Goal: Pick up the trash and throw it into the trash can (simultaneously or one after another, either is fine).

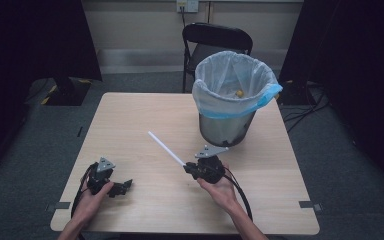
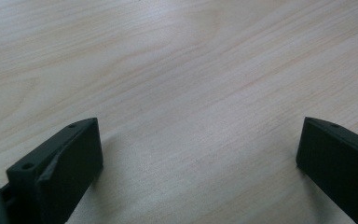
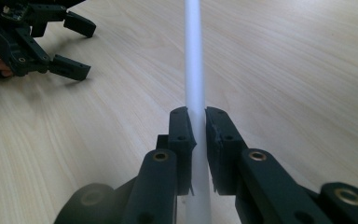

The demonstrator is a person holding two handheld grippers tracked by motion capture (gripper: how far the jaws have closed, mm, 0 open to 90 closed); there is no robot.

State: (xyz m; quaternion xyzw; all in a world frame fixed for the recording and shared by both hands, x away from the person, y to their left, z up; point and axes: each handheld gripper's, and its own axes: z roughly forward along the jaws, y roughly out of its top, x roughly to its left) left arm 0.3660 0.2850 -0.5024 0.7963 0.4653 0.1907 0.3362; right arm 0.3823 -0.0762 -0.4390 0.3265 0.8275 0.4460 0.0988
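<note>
A long white straw (image 1: pixel 165 147) juts up and to the left from my right gripper (image 1: pixel 191 169), lifted off the wooden table (image 1: pixel 130 120). In the right gripper view the two black jaws are shut on the straw (image 3: pixel 194 70), which runs straight away between the pads, with the right gripper (image 3: pixel 199 123) squeezing it near its lower end. My left gripper (image 1: pixel 122 188) rests at the table's near left, jaws wide apart and empty. The left gripper (image 2: pixel 198 154) has only bare wood between its jaws. It also appears in the right gripper view as the left gripper (image 3: pixel 72 44), open.
A metal bin (image 1: pixel 228 125) lined with a white and blue bag (image 1: pixel 235 82) stands at the table's far right, something small and yellow inside. A black folding chair (image 1: pixel 215 40) stands behind it. Cables trail from both grippers toward the near edge.
</note>
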